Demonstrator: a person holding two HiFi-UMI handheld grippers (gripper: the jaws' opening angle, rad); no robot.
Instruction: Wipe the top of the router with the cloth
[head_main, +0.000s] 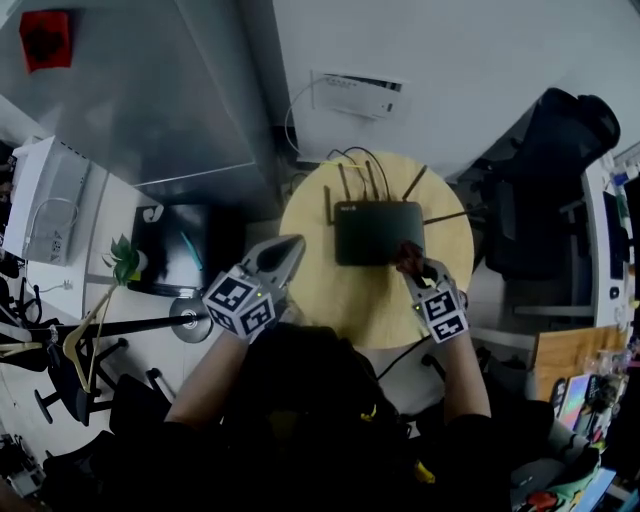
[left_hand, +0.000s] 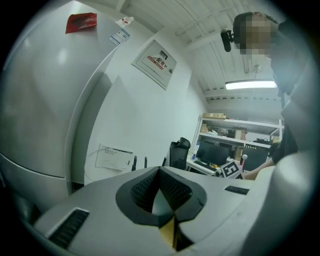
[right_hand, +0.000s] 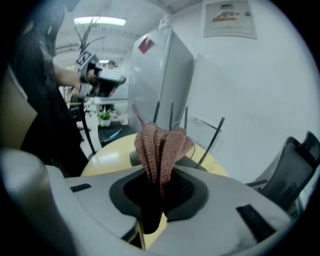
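Note:
A black router (head_main: 378, 231) with several antennas lies at the back of the round wooden table (head_main: 330, 290). My right gripper (head_main: 415, 268) is shut on a reddish-brown knitted cloth (head_main: 408, 255), held at the router's front right corner. In the right gripper view the cloth (right_hand: 160, 147) stands bunched up out of the jaws, with the router (right_hand: 192, 161) just behind it. My left gripper (head_main: 285, 258) is raised at the table's left edge, its jaws shut with nothing between them. In the left gripper view it (left_hand: 161, 186) points up at the white wall, away from the router.
A black office chair (head_main: 545, 190) stands right of the table. A white cabinet (head_main: 160, 90) fills the back left. Cables (head_main: 345, 157) run from the router to a white wall box (head_main: 358, 95). A plant (head_main: 122, 262) and a black stand base (head_main: 188, 318) sit on the floor at left.

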